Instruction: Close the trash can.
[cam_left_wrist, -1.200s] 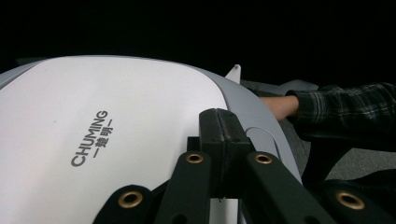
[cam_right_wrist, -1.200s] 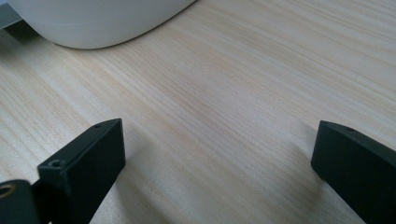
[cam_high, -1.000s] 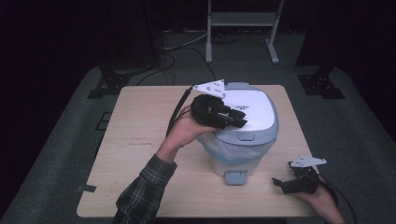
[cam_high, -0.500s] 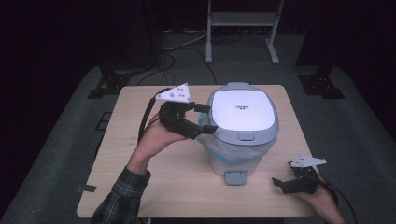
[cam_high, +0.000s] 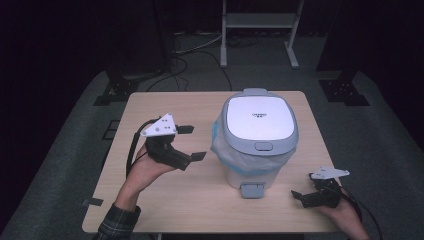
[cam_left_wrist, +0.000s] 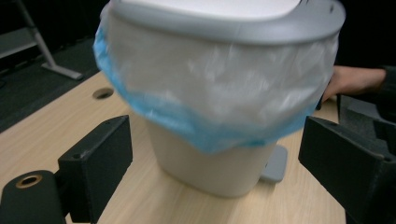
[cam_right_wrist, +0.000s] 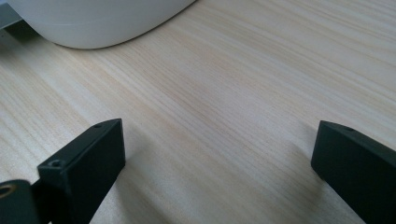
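Backing the left gripper (cam_high: 192, 142) away from the closed pedal bin (cam_high: 257, 137) at mid-worktop (cam_high: 165, 210), keep its just-opening, empty fingers clear of the liner; the right gripper (cam_high: 297, 196) rests open.

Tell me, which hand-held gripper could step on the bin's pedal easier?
Probably the right hand-held gripper: it rests open on the table close beside the pedal, while the left hand-held gripper hovers open, farther off.
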